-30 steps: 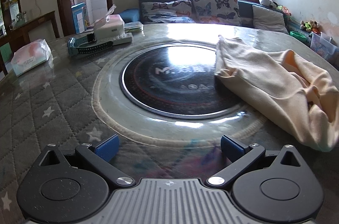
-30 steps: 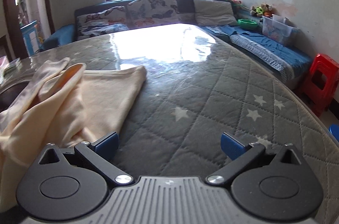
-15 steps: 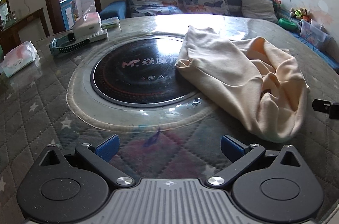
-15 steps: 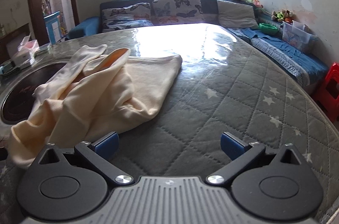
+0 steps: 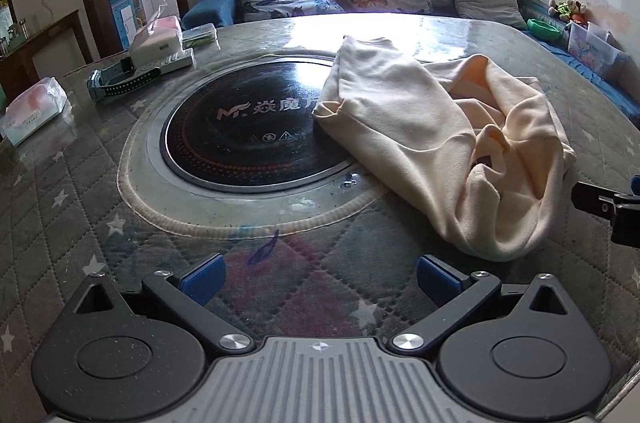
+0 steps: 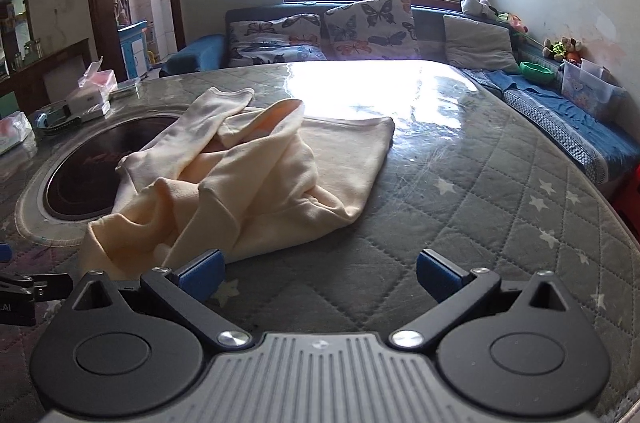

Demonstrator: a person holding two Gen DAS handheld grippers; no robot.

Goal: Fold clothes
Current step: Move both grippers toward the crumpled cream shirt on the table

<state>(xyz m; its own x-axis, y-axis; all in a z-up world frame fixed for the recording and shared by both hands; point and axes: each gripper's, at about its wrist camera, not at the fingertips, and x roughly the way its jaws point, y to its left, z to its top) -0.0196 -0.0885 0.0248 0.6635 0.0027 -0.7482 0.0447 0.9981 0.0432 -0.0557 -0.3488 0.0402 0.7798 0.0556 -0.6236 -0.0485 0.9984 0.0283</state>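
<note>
One cream garment (image 5: 440, 143) lies crumpled on the quilted table (image 5: 60, 223), partly over its black disc (image 5: 240, 127); two hand-held grippers, left (image 5: 318, 281) and right (image 6: 318, 275), hover agape, empty.

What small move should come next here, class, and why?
Probably ease the right gripper forward to the garment and pinch its near edge. Both grippers are open and empty, the left gripper is farther off, and the garment lies crumpled on the table.
</note>
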